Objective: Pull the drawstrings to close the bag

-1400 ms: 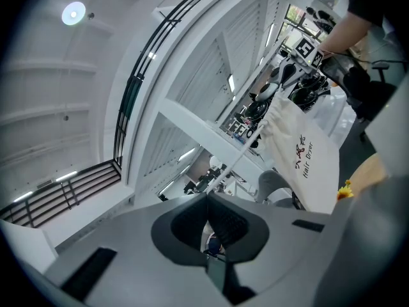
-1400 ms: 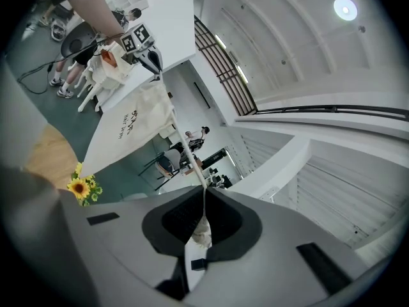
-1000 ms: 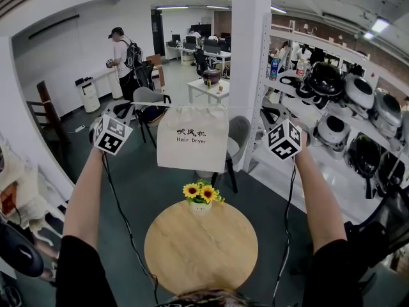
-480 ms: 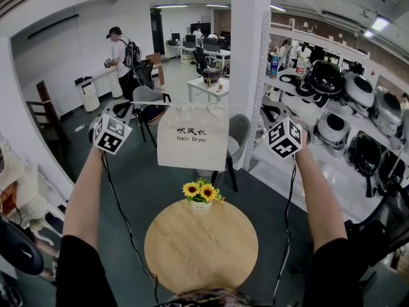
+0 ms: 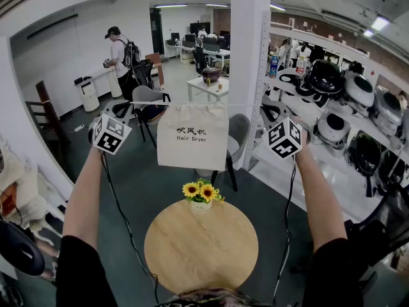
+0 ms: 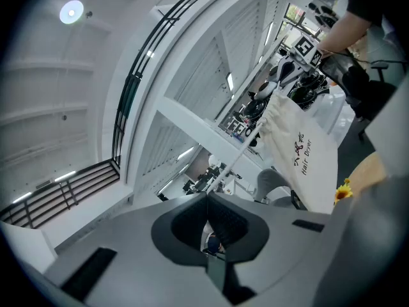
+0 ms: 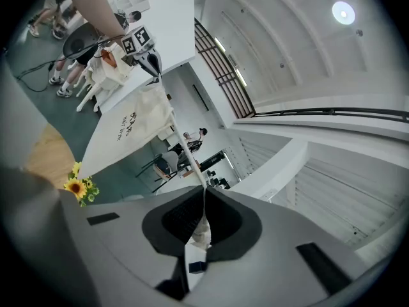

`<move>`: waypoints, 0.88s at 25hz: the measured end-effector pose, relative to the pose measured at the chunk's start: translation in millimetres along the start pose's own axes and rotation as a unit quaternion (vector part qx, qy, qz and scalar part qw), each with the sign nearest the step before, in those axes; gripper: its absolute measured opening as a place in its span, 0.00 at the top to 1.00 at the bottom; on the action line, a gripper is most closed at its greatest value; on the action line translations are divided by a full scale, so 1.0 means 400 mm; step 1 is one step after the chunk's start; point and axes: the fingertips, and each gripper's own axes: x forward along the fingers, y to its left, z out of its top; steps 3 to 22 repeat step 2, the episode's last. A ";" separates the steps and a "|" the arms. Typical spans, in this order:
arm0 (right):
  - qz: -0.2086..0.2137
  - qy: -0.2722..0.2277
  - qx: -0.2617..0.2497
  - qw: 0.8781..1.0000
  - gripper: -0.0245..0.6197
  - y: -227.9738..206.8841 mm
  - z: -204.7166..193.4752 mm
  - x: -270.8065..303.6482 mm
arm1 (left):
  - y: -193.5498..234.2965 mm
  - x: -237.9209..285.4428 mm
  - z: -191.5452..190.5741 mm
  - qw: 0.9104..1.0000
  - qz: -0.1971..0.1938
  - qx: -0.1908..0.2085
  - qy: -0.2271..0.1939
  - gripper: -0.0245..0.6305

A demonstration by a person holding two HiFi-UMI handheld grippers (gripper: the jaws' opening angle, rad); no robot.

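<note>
My left hand-held gripper [image 5: 130, 105] pinches the left drawstring [image 5: 146, 103] and my right hand-held gripper [image 5: 266, 109] the right drawstring [image 5: 246, 107], both taut in one level line, the bag [image 5: 193, 136] hanging midway between, so the closing pull runs straight outward.

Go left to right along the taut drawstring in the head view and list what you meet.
left gripper → left drawstring → bag → right drawstring → right gripper → helmets
</note>
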 end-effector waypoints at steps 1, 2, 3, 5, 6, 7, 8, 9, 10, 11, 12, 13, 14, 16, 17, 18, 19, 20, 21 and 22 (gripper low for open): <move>0.000 -0.001 0.000 1.000 0.95 -0.002 0.003 0.000 | 0.002 0.000 0.000 1.000 0.000 0.000 0.000 0.94; -0.001 -0.002 0.001 1.000 0.95 -0.003 0.006 0.000 | 0.005 0.000 0.000 1.000 -0.001 0.000 0.000 0.94; -0.001 -0.002 0.001 1.000 0.95 -0.003 0.006 0.000 | 0.005 0.000 0.000 1.000 -0.001 0.000 0.000 0.94; -0.001 -0.002 0.001 1.000 0.95 -0.003 0.006 0.000 | 0.005 0.000 0.000 1.000 -0.001 0.000 0.000 0.94; -0.001 -0.002 0.001 1.000 0.95 -0.003 0.006 0.000 | 0.005 0.000 0.000 1.000 -0.001 0.000 0.000 0.94; -0.001 -0.002 0.001 1.000 0.95 -0.003 0.006 0.000 | 0.005 0.000 0.000 1.000 -0.001 0.000 0.000 0.94; -0.001 -0.002 0.001 1.000 0.95 -0.003 0.006 0.000 | 0.005 0.000 0.000 1.000 -0.001 0.000 0.000 0.94; -0.001 -0.002 0.001 1.000 0.95 -0.003 0.006 0.000 | 0.005 0.000 0.000 1.000 -0.001 0.000 0.000 0.94; -0.001 -0.002 0.001 1.000 0.95 -0.003 0.006 0.000 | 0.005 0.000 0.000 1.000 -0.001 0.000 0.000 0.94; -0.001 -0.002 0.001 1.000 0.95 -0.003 0.006 0.000 | 0.005 0.000 0.000 1.000 -0.001 0.000 0.000 0.94; -0.001 -0.002 0.001 1.000 0.95 -0.003 0.006 0.000 | 0.005 0.000 0.000 1.000 -0.001 0.000 0.000 0.94; -0.001 -0.002 0.001 1.000 0.95 -0.003 0.006 0.000 | 0.005 0.000 0.000 1.000 -0.001 0.000 0.000 0.94; -0.001 -0.002 0.001 1.000 0.95 -0.003 0.006 0.000 | 0.005 0.000 0.000 1.000 -0.001 0.000 0.000 0.94; -0.001 -0.002 0.001 1.000 0.95 -0.003 0.006 0.000 | 0.005 0.000 0.000 1.000 -0.001 0.000 0.000 0.94; -0.001 -0.002 0.001 1.000 0.95 -0.003 0.006 0.000 | 0.005 0.000 0.000 1.000 -0.001 0.000 0.000 0.94; -0.001 -0.002 0.001 1.000 0.95 -0.003 0.006 0.000 | 0.005 0.000 0.000 1.000 -0.001 0.000 0.000 0.94; -0.001 -0.002 0.001 1.000 0.95 -0.003 0.006 0.000 | 0.005 0.000 0.000 1.000 -0.001 0.000 0.000 0.94; -0.001 -0.002 0.001 1.000 0.95 -0.003 0.006 0.000 | 0.005 0.000 0.000 1.000 -0.001 0.000 0.000 0.94; -0.001 -0.002 0.001 1.000 0.95 -0.003 0.006 0.000 | 0.005 0.000 0.000 1.000 -0.001 0.000 0.000 0.94; -0.001 -0.002 0.001 1.000 0.95 -0.003 0.006 0.000 | 0.005 0.000 0.000 1.000 -0.001 0.000 0.000 0.94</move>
